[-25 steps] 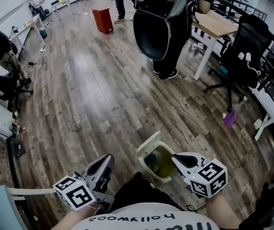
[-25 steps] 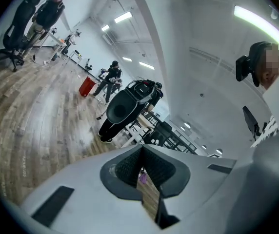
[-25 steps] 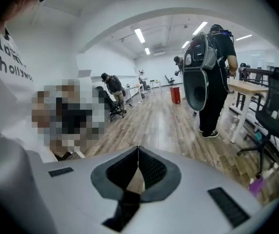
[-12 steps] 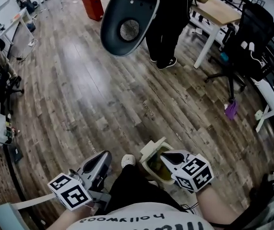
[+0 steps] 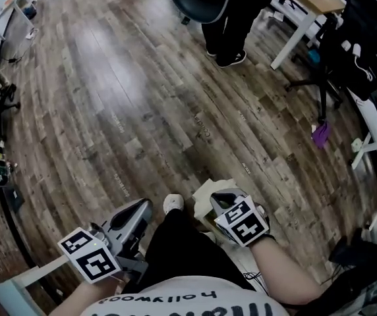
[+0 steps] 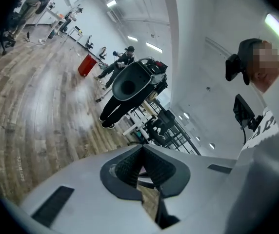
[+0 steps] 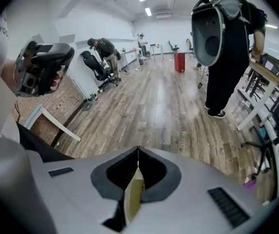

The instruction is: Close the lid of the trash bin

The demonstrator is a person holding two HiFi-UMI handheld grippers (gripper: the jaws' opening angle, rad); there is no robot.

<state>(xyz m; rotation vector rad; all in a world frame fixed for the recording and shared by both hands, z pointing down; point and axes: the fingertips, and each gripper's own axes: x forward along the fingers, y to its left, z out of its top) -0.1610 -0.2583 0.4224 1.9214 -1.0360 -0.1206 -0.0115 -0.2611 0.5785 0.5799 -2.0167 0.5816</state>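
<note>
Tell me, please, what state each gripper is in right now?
Left gripper: closed, holding nothing.
Right gripper: closed on the trash bin lid.
</note>
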